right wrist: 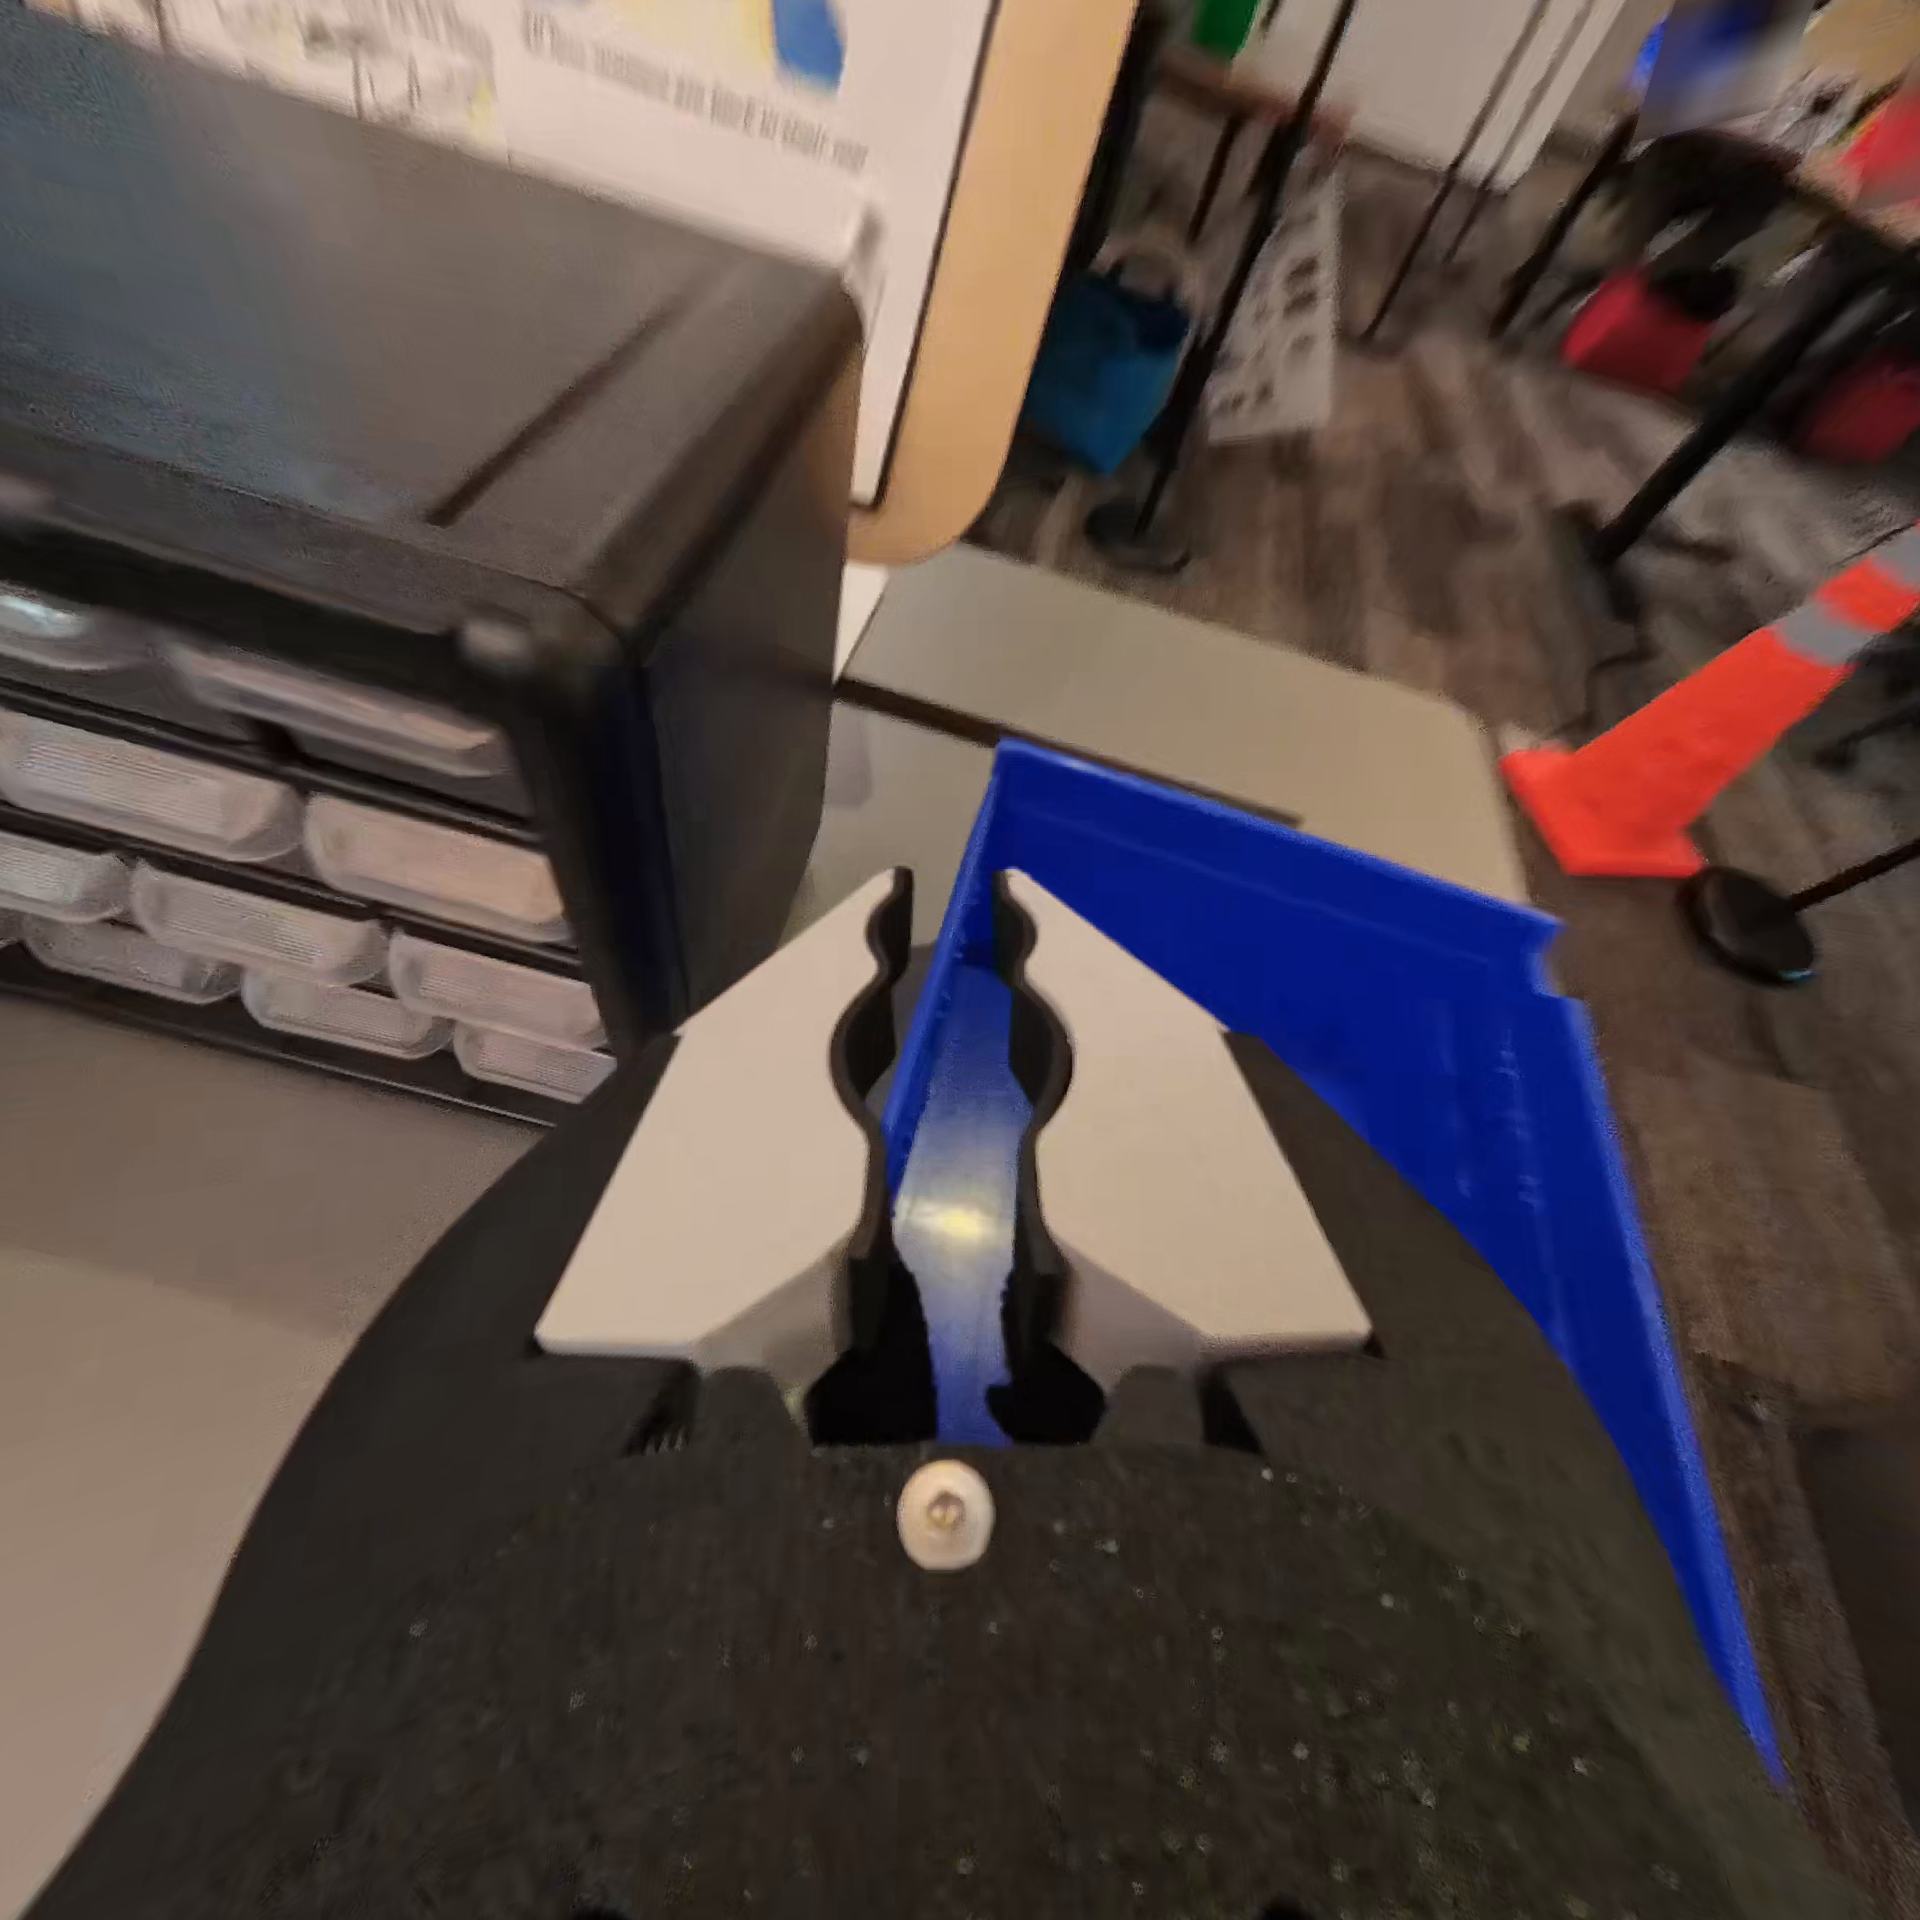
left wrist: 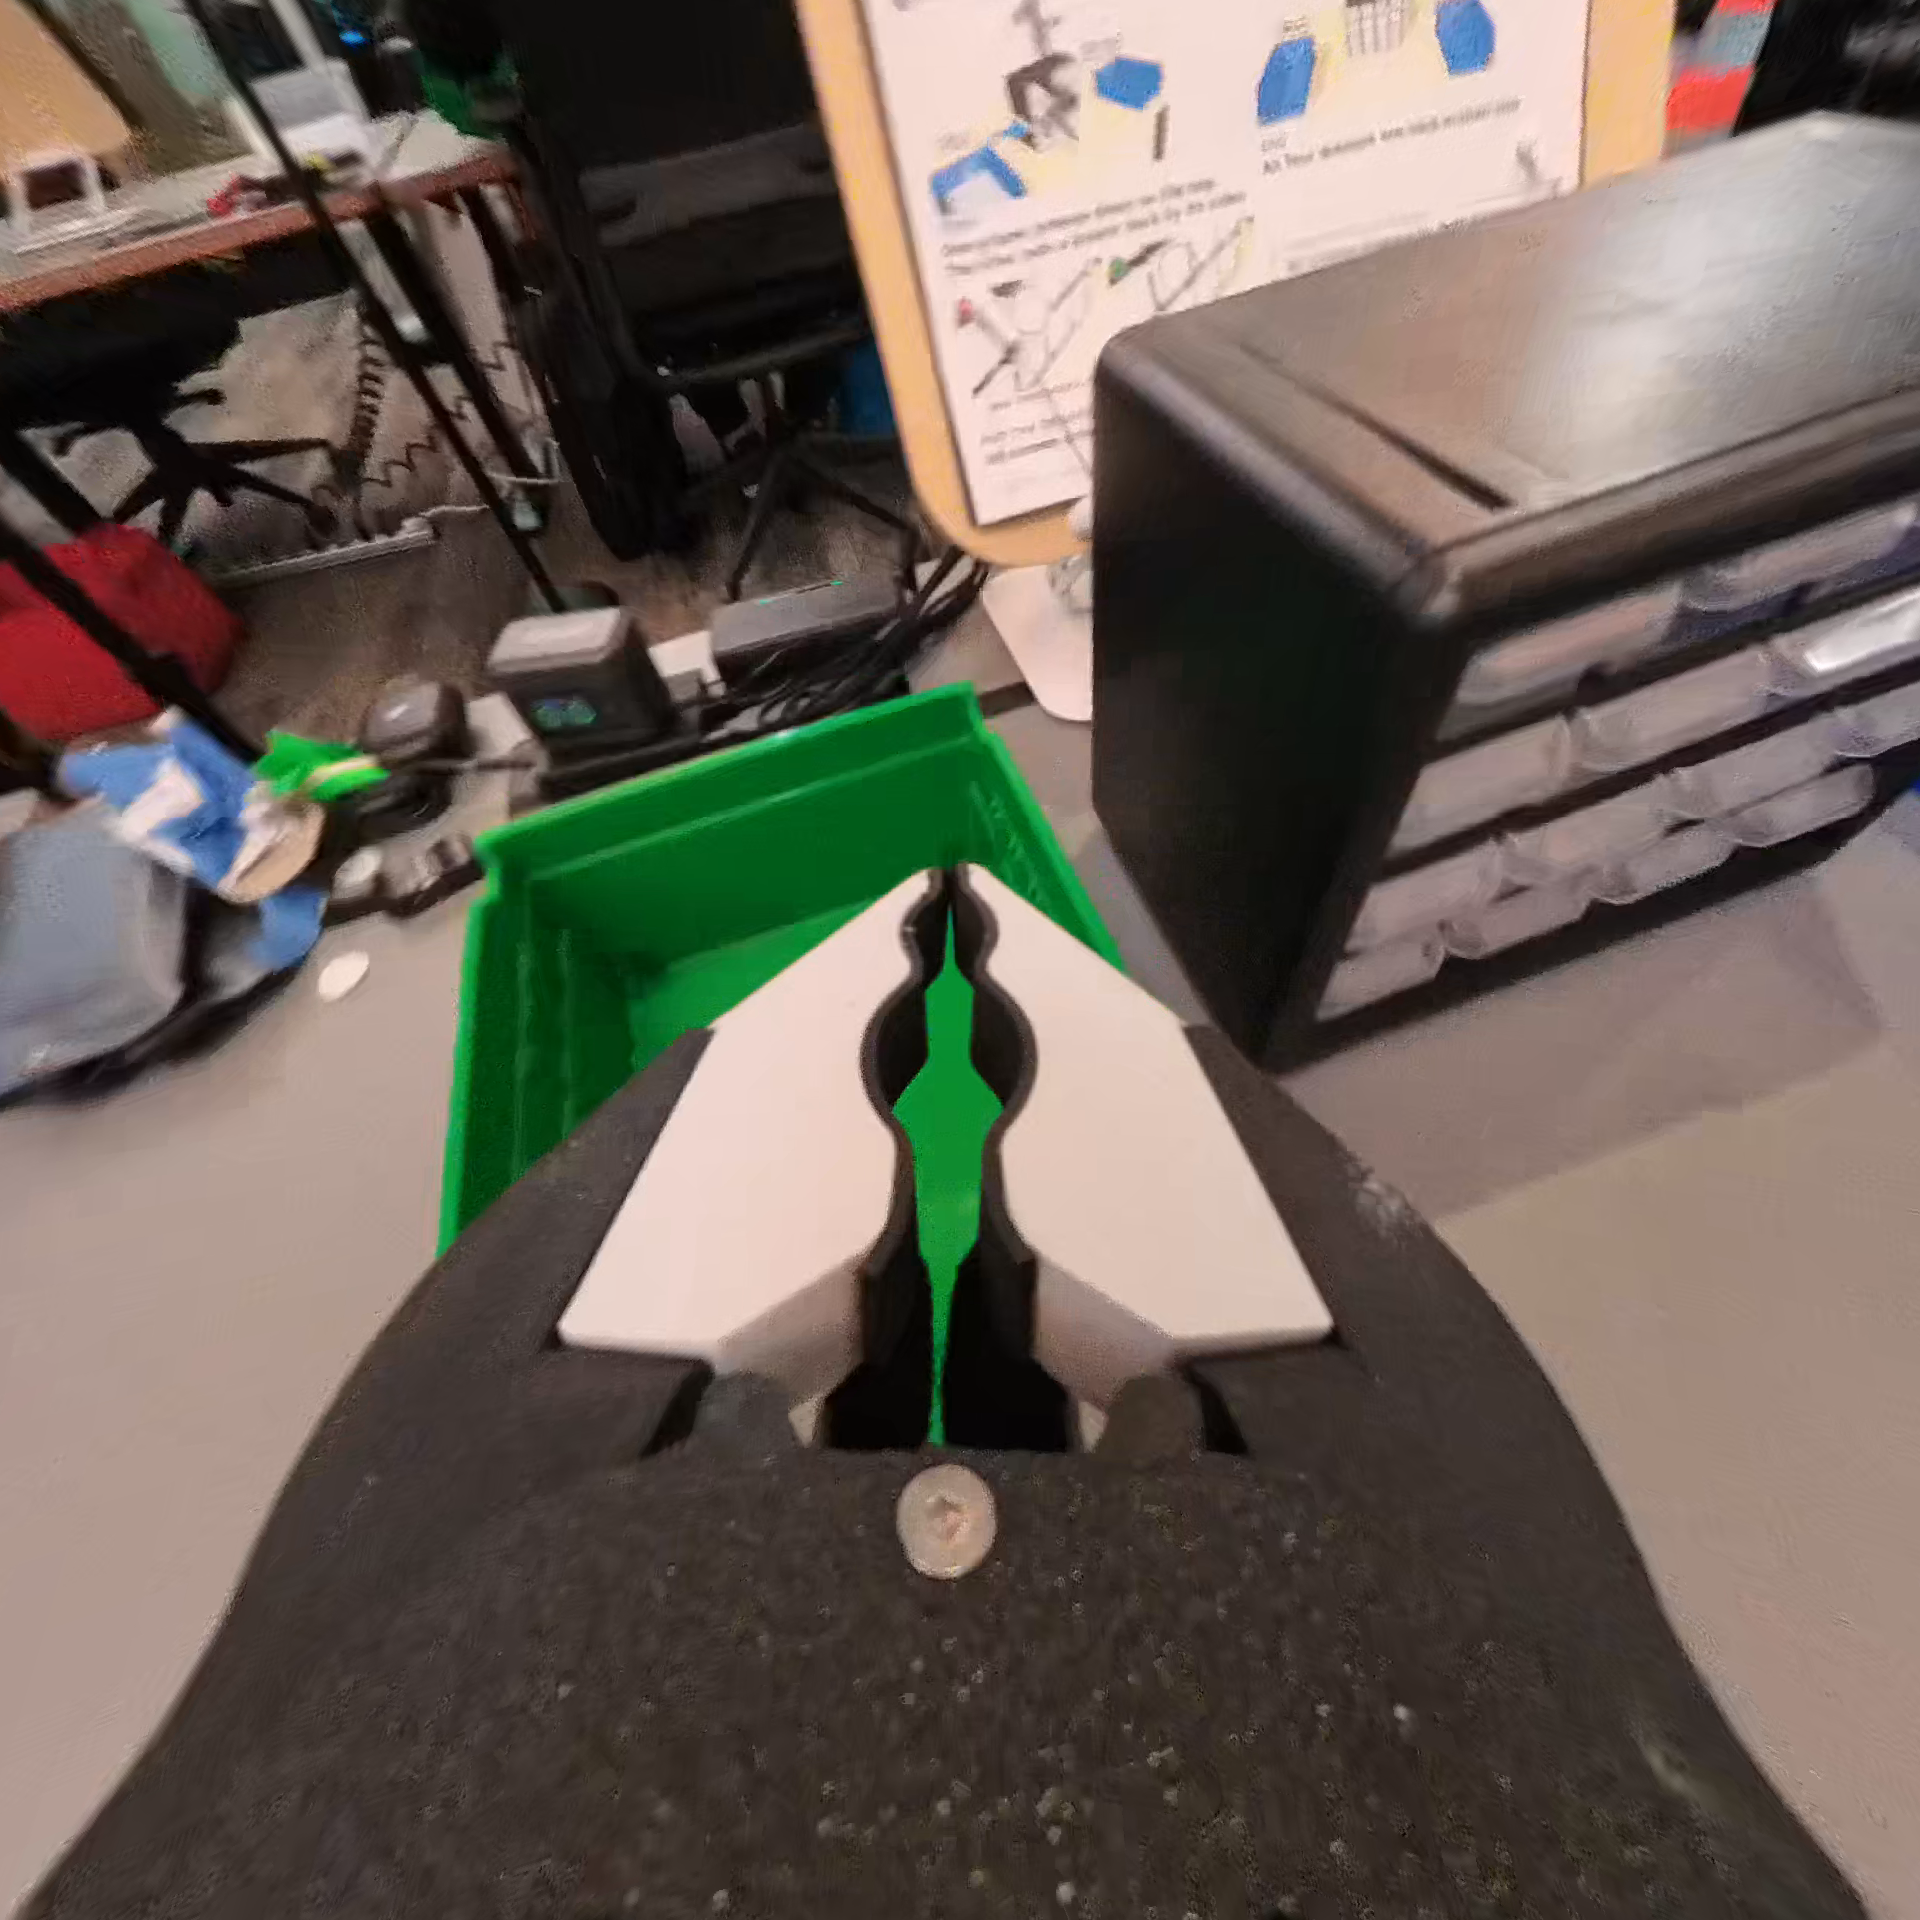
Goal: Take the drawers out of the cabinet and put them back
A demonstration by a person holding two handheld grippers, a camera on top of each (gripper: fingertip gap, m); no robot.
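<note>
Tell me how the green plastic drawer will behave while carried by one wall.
The green plastic drawer looks empty and thin-walled, so probably light. It holds shape, so likely stiff. The left tool pinches one wall only; it may swing or slip.

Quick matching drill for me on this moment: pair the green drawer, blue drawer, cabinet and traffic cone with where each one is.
Things:
1. green drawer
2. blue drawer
3. cabinet
4. traffic cone

Places:
A. on the floor, off the table's right
B. held in the left gripper
C. standing on the table between the two drawers
D. held in the right gripper

Pairs: 1-B, 2-D, 3-C, 4-A
</note>
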